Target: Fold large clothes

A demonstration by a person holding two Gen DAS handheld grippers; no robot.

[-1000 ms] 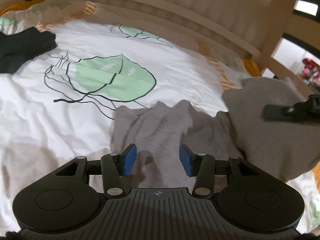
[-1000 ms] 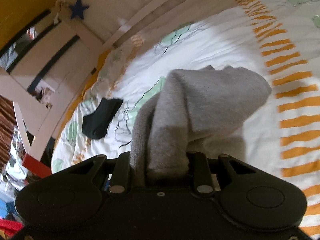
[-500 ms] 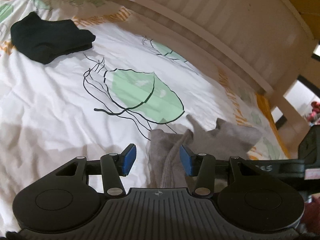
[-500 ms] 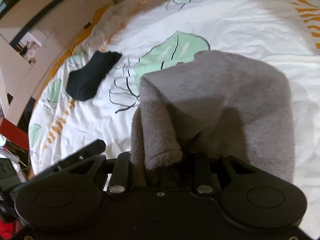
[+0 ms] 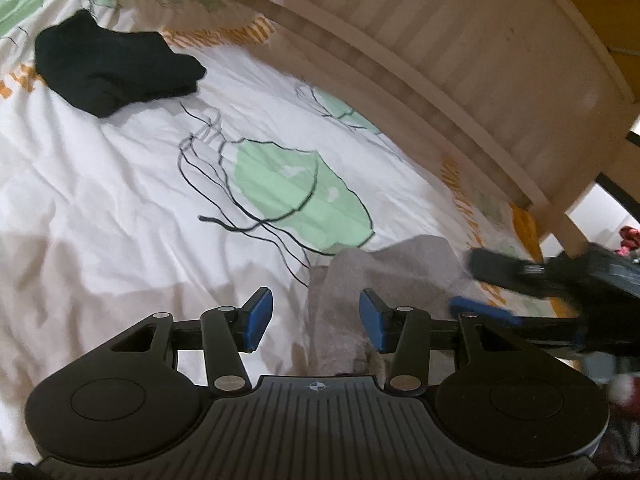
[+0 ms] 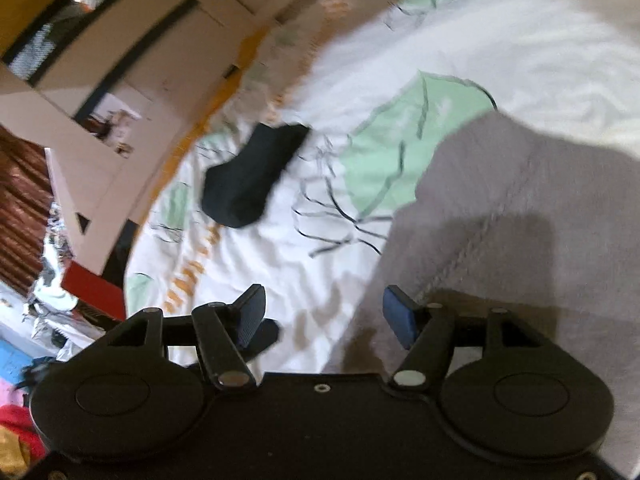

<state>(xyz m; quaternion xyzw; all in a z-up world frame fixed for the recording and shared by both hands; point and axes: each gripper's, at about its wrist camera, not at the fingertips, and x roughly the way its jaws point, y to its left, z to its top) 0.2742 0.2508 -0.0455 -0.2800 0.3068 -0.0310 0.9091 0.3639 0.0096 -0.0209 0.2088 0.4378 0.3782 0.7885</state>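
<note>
Left tool (image 5: 316, 322) and right tool (image 6: 324, 316) both gape.

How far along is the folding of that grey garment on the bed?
Looks nearly done. The grey garment lies on the bedspread as a compact bundle, and a black garment sits further off, already bundled. Nothing is in hand: the right tool is open with empty jaws at the grey cloth's edge, and the left tool is open too. Probably left: tidying the bundle; the blur hides how neat it is.
</note>
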